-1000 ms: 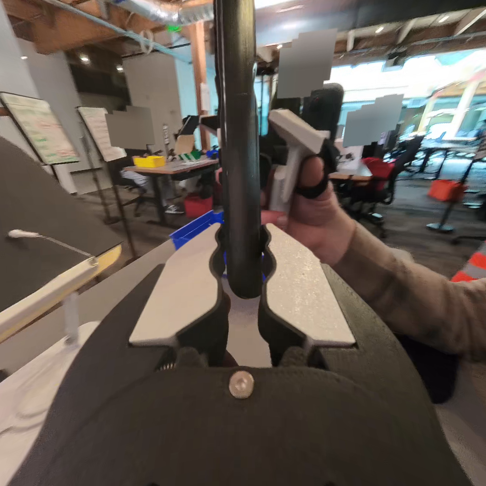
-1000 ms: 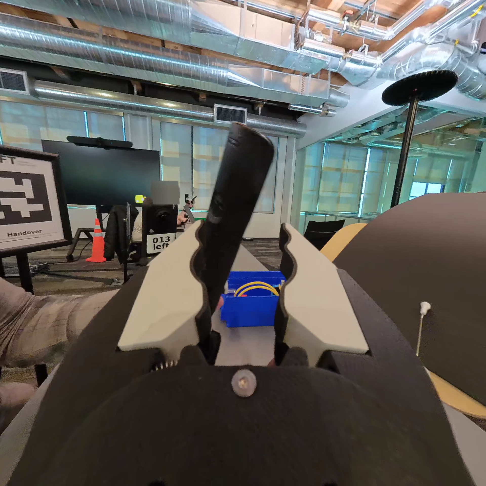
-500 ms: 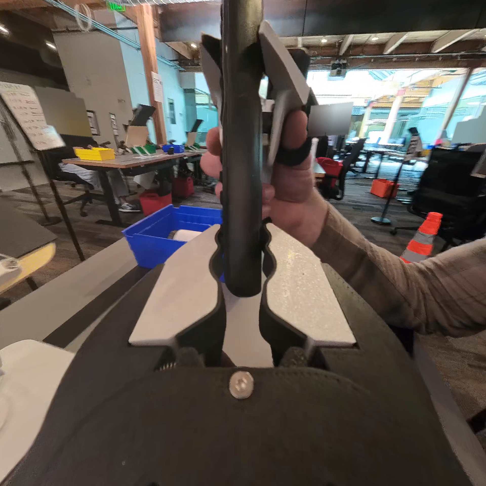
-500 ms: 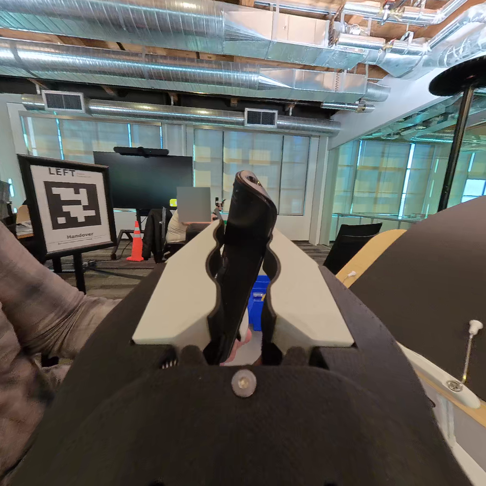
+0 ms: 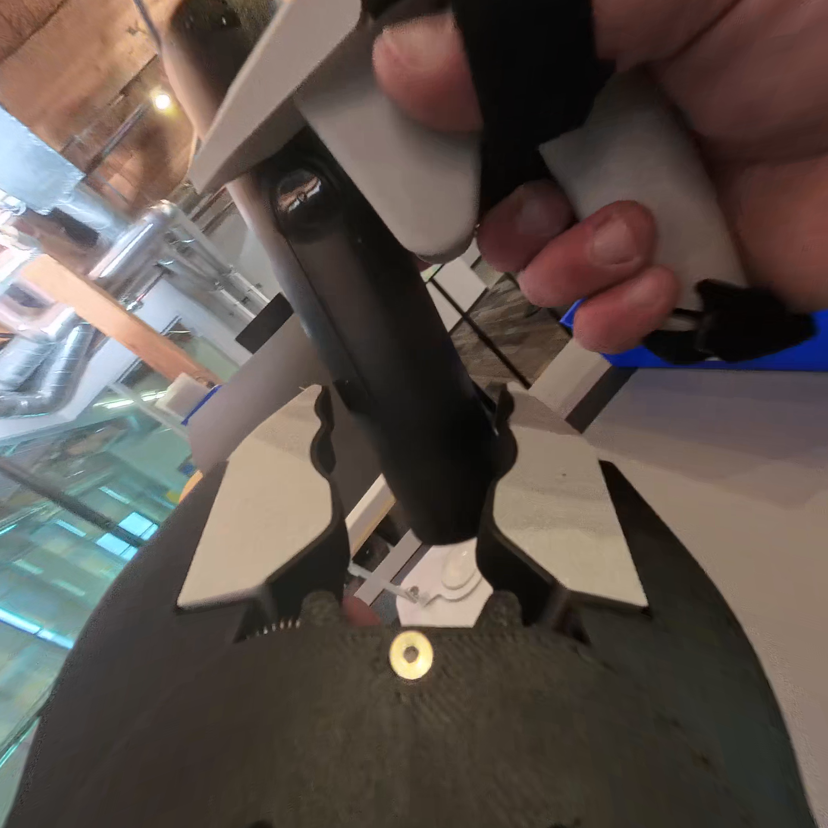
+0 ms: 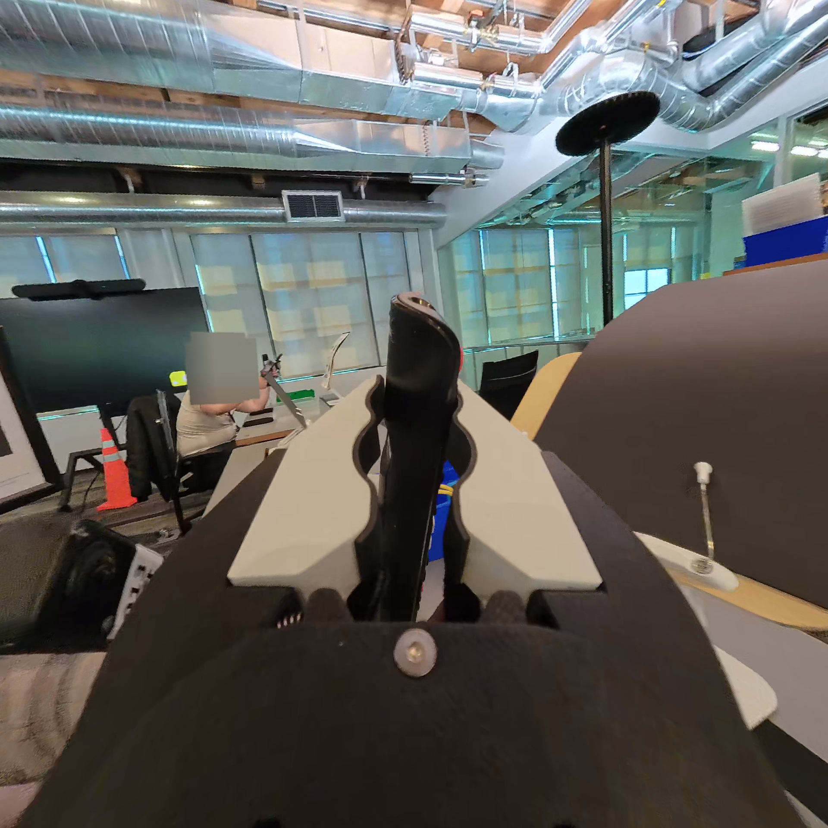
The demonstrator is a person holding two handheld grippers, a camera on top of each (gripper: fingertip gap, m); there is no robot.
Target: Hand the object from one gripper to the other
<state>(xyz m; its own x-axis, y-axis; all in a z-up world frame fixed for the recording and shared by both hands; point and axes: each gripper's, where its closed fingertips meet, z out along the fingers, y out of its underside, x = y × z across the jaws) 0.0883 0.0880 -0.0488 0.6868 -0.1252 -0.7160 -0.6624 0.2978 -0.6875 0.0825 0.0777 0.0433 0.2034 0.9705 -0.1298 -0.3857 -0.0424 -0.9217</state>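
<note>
Remote control (image 6: 421, 349), black: where do I have it?

— Upright in your right gripper (image 6: 416, 390). Both grey fingers (image 6: 313, 493) are pressed narrow against its flat sides, and its top end stands clear above the tips. Red buttons show along its right edge.

— And my left gripper (image 5: 412, 394)?

— Fingers spread wide. The remote's lower end hangs between them, slanting up and to the left. There is a plain gap at the left-side finger (image 5: 269, 515). At the right-side finger (image 5: 551, 515) the remote runs close along the wavy pad; contact there I cannot tell.

— My right hand?

— Your hand (image 5: 699, 116) fills the top of the left wrist view, curled round the grey handle under a black strap. That part is blurred.

— Surroundings?

— A blue bin (image 5: 761, 358) sits on the grey table (image 5: 717, 493), just past your knuckles. In the right wrist view an orange cone (image 6: 114, 475) stands on the floor at left, beside a seated person (image 6: 201, 425) at a desk, with a dark screen (image 6: 103, 345) behind.
</note>
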